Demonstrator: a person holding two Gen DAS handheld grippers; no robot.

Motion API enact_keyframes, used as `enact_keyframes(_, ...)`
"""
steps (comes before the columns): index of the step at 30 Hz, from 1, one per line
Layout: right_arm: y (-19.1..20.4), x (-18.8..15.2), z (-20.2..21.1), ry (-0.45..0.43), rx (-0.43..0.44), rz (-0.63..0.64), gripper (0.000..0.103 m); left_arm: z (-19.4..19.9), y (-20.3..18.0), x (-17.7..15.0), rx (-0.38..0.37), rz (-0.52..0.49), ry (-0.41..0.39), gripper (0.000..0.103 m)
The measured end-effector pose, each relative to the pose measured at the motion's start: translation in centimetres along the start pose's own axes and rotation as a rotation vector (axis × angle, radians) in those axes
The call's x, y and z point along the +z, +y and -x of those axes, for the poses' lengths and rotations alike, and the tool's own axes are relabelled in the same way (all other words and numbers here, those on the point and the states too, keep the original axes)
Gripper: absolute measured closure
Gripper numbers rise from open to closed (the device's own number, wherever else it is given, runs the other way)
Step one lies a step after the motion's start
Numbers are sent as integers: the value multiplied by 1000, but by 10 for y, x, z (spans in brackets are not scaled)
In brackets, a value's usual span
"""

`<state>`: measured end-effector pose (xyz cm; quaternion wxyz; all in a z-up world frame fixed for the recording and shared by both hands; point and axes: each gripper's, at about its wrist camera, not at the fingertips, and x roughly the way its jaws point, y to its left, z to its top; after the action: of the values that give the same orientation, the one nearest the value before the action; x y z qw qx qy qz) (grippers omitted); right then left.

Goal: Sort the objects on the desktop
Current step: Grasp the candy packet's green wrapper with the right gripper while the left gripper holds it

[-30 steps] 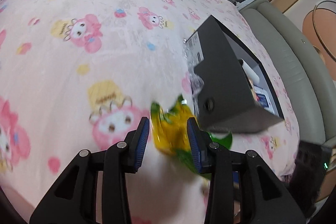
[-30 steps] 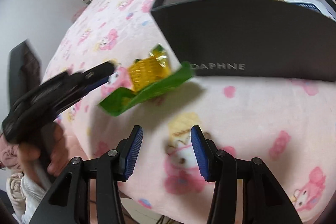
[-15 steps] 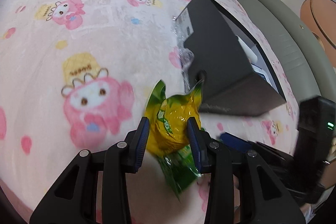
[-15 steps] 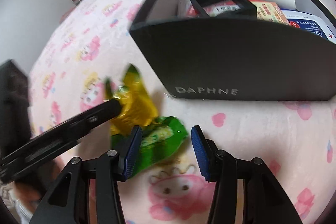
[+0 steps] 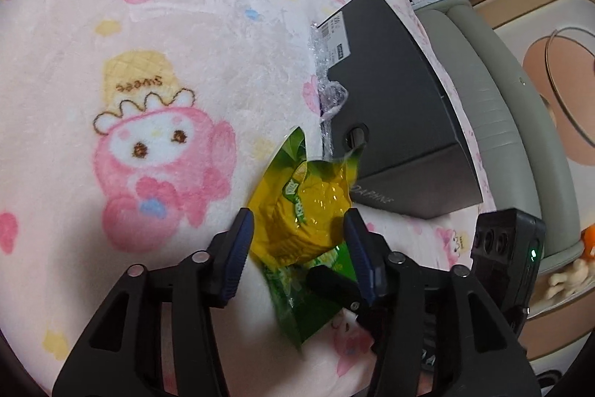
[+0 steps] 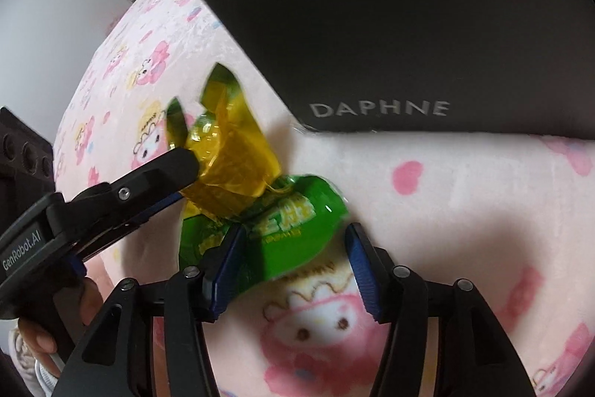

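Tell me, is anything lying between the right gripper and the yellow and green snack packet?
Nothing visible does. The snack packet lies on the pink blanket with its green end already between the opening jaws of the right gripper. The left gripper, also opening, straddles its yellow end.

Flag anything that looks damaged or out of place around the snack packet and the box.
Crumpled clear plastic film bunches against the black box corner, loose on the blanket. The snack packet looks twisted and creased, not torn.
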<state>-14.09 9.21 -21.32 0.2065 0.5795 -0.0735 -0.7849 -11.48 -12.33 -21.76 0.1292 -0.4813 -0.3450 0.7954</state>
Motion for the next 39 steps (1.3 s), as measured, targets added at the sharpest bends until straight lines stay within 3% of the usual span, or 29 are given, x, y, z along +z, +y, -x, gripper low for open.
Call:
enact_keyframes(2, 6, 3, -2, -13, 4, 25, 55, -1, 3, 2, 3, 15, -3, 44)
enact_keyframes(3, 11, 6, -6, -21, 3, 39, 65, 0, 3, 2, 5, 15, -5, 42)
enact_keyframes(4, 13, 6, -5, -26, -3, 53, 68, 2, 4, 2, 7, 16, -7, 40)
enact_keyframes(9, 16, 16, -15, -70, -26, 77, 88, 10, 6, -3, -7, 12, -10, 42)
enact_keyframes(13, 17, 15, -6, -99, -44, 100, 90, 13, 3, 10, 36, -9, -33, 44)
enact_keyframes(18, 14, 16, -5, -108, -64, 104, 90, -7, 12, 22, 17, 2, 20, 42)
enact_keyframes(20, 10, 16, -9, -96, -64, 88, 89, -9, 10, 20, -10, -14, 23, 51)
enact_keyframes(22, 7, 15, -11, -87, -54, 72, 87, -10, 6, 17, -27, -36, 21, 70)
enact_keyframes(28, 9, 14, 3, -86, -19, 94, 91, 2, -16, 0, -21, -98, -1, 77)
enact_keyframes(39, 10, 16, 50, -166, -2, 118, 97, 40, -55, -23, -11, -159, -75, 77)
